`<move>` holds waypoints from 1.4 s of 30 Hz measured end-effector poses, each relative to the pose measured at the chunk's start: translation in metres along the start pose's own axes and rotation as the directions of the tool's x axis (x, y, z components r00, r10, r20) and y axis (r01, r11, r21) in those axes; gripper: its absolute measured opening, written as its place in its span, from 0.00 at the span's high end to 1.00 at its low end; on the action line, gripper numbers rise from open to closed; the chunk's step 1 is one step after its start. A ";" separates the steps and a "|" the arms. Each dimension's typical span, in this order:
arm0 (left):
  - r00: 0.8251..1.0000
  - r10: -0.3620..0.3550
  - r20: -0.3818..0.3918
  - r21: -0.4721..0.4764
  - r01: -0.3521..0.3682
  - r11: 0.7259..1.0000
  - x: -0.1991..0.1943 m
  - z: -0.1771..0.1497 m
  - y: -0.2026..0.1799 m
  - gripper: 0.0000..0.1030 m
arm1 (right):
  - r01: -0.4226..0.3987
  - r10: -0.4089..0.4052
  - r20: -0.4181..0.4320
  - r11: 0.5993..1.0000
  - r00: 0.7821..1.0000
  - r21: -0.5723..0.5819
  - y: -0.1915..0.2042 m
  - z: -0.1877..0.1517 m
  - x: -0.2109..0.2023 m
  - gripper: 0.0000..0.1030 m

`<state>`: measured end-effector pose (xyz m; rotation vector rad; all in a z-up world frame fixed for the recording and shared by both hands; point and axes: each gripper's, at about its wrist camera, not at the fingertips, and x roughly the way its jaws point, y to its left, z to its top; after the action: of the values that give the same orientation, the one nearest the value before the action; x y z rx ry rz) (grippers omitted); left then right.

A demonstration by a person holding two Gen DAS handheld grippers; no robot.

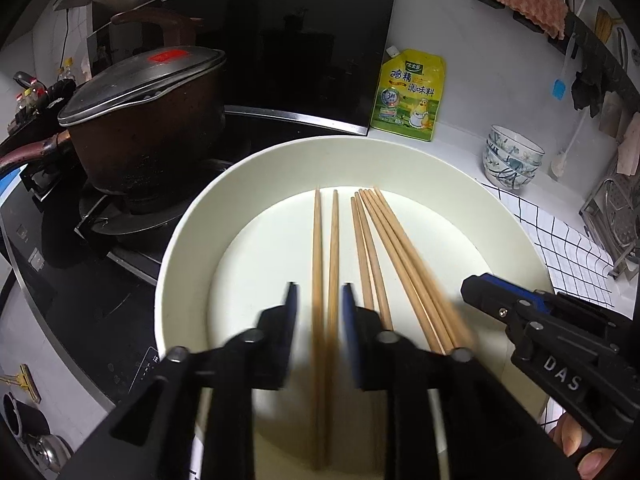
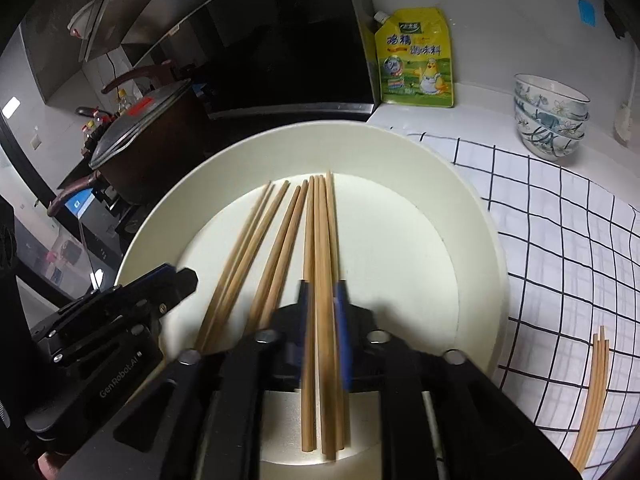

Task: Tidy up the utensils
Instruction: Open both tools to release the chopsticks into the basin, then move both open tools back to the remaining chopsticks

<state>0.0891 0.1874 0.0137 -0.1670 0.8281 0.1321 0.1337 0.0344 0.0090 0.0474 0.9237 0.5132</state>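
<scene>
Left wrist view. The left gripper hangs over the white basin, frame centre. Its fingers stand apart, straddling a pair of chopsticks that lie flat on the basin floor; no contact with the pads is visible. A bundle of more sticks fans to the right. The right gripper enters at lower right.

Right wrist view. The right gripper has its fingers close on either side of three sticks; whether they are clamped I cannot tell. Other sticks slant to the left, and spare ones lie on the checked cloth, lower right.

Handling, judged: the sticks look light, stiff, smooth and round, so prone to roll and slip on the glossy basin. Best pinched across the thicker end, the pair kept parallel.
</scene>
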 end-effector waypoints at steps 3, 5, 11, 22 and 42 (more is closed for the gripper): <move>1.000 0.014 0.027 -0.014 -0.014 1.000 -0.007 -0.001 0.004 0.45 | -0.001 0.001 0.020 1.000 1.000 0.000 0.000 0.000 -0.008 0.78; 0.999 0.015 0.032 -0.020 -0.014 1.000 -0.010 0.000 0.005 0.45 | 0.000 0.000 0.030 1.000 1.000 -0.004 0.000 0.000 -0.013 0.78; 0.999 0.016 0.042 -0.022 -0.016 1.000 -0.022 -0.001 0.006 0.38 | -0.002 0.002 0.053 1.000 0.999 -0.002 0.001 -0.003 -0.026 0.78; 0.997 0.022 0.069 -0.014 -0.021 1.000 -0.046 -0.012 -0.004 0.32 | 0.004 -0.005 0.100 1.000 0.995 0.018 -0.009 -0.021 -0.057 0.72; 0.992 -0.104 0.074 0.053 0.100 0.994 -0.073 -0.034 -0.079 0.26 | 0.124 -0.150 0.199 0.983 0.968 0.136 -0.112 -0.079 -0.148 0.60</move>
<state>0.0300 0.0991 0.0532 -0.1569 0.7439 0.0218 0.0449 -0.1438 0.0428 0.1450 0.7454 0.3157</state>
